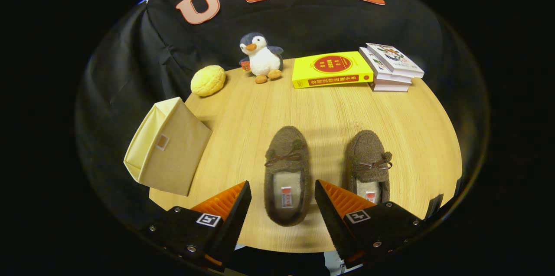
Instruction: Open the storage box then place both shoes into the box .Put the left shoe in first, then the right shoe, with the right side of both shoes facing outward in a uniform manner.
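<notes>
On a round wooden desk [329,111], storage box [167,146] lying sideways at left of frame. Tool [282,193] spread wide, straddling left shoe [287,174]; right shoe [368,166] beside. Best reached for the box first, squarely.

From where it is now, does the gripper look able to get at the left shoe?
Probably yes. The gripper is open, and the left shoe lies on the table with its heel end between the fingers. Nothing blocks it; the right shoe sits apart, beyond one finger.

Brown shoes [329,167], beige storage box [167,148], yellow book [331,70].
</notes>
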The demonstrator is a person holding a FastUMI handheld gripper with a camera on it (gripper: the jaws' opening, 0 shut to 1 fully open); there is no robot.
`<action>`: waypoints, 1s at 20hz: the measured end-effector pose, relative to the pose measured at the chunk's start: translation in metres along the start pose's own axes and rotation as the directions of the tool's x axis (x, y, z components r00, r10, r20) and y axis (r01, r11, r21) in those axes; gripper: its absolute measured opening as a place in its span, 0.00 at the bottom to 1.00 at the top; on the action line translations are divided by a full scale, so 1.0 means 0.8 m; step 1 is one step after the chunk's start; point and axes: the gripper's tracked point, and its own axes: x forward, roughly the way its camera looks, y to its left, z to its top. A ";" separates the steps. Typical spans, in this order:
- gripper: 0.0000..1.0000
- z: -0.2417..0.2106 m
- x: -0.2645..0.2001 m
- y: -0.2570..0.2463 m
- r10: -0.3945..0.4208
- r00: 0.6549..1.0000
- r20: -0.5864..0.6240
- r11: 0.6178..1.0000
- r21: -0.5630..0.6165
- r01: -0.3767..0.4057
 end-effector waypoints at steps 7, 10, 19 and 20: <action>0.79 -0.015 0.076 -0.057 -0.062 0.997 -0.034 0.992 -0.111 0.058; 0.70 -0.013 0.106 -0.056 -0.044 0.999 -0.024 0.988 -0.151 0.039; 0.08 -0.006 0.145 -0.040 -0.007 1.000 0.021 0.996 -0.092 0.009; 0.05 -0.005 0.145 -0.041 -0.002 1.000 0.021 0.997 -0.083 0.003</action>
